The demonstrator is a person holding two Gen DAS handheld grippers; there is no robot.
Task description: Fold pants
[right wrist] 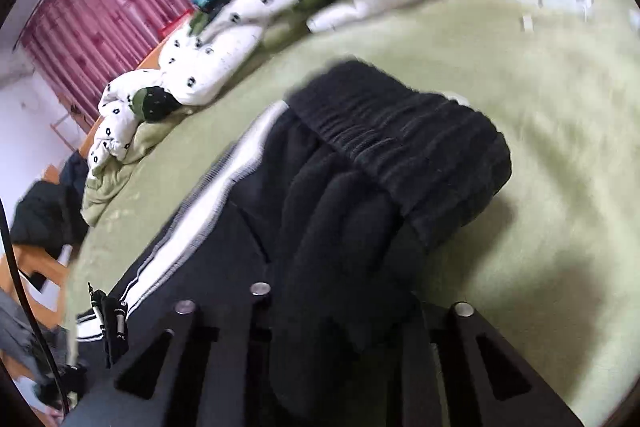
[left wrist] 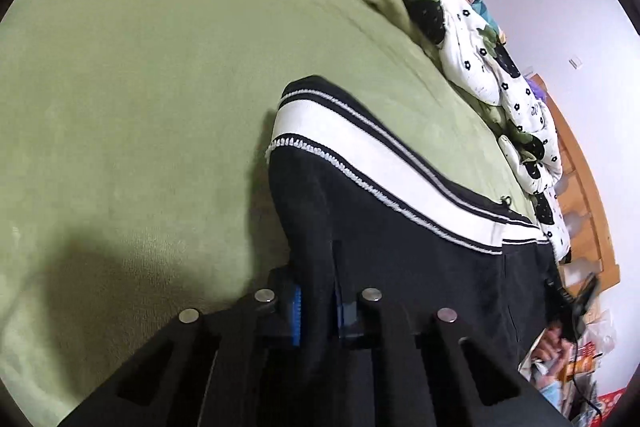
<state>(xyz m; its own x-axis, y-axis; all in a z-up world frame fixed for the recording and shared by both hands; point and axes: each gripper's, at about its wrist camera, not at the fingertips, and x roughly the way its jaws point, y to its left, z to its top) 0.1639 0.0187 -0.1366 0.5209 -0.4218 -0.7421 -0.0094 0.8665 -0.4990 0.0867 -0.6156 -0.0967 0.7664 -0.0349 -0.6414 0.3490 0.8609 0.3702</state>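
Left gripper point(left wrist: 316, 311) clamped on black pants point(left wrist: 400, 235) hem, lower centre; right gripper point(right wrist: 340, 311) pinching bunched waistband point(right wrist: 400, 143), lower centre; green blanket point(left wrist: 140, 87) beneath.

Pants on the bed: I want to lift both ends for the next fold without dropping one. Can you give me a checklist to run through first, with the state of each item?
1. Left gripper shut on the pants: ok, black cloth is pinched between its fingers.
2. Right gripper shut on the pants near the waistband: ok, bunched cloth fills its jaws.
3. Both layers caught in each grip: cannot tell, the undersides are hidden.
4. Pants lying flat: not ok, the waistband end is bunched.
5. Bare sheet beside the pants for the fold: ok.
6. Quilt apart from the pants: ok, it lies along the far edge.
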